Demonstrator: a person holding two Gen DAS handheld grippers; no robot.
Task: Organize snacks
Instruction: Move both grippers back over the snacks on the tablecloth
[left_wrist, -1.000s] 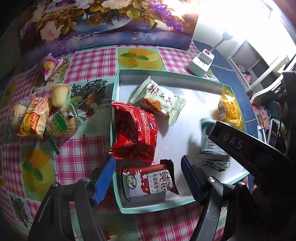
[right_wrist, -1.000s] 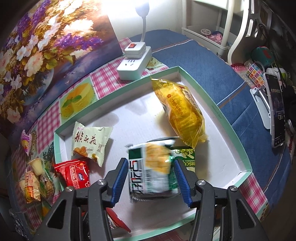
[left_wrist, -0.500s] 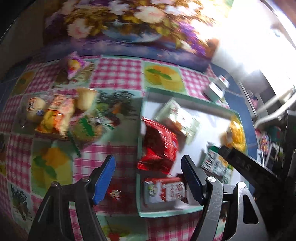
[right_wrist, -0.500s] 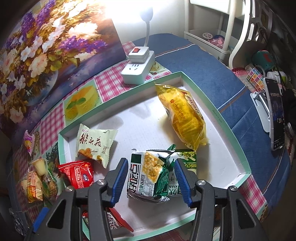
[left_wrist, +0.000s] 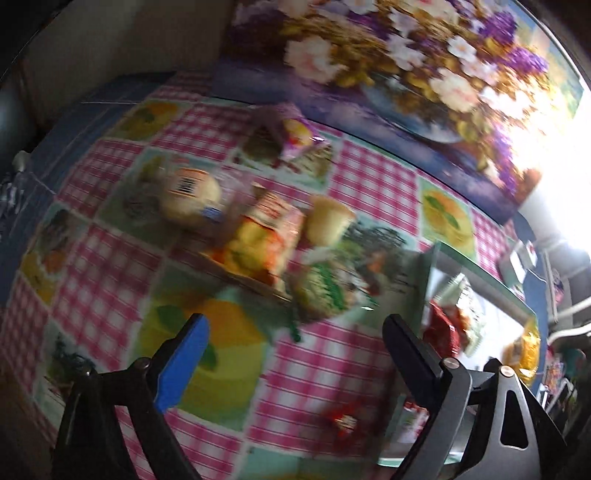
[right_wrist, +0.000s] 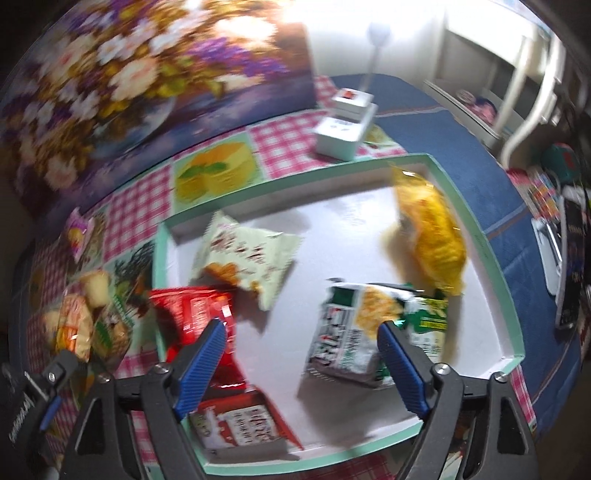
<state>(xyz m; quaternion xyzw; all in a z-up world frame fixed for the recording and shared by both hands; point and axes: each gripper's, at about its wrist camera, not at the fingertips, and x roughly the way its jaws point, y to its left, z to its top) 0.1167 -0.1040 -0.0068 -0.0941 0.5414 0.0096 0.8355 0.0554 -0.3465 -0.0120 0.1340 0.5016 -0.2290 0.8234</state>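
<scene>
The right gripper (right_wrist: 299, 354) hung over the tray (right_wrist: 476, 240), jaws opening and empty; the green packet (right_wrist: 354, 332) lay released inside. The left gripper (left_wrist: 295, 347), jaws opening and empty, hovered above the checked tablecloth (left_wrist: 373, 184) near the loose snacks (left_wrist: 258, 236) left of the tray.

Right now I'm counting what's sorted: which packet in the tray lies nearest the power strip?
The yellow packet, in the tray's far corner just past the white power strip. The pale green, red and green-white packets lie farther off.
</scene>
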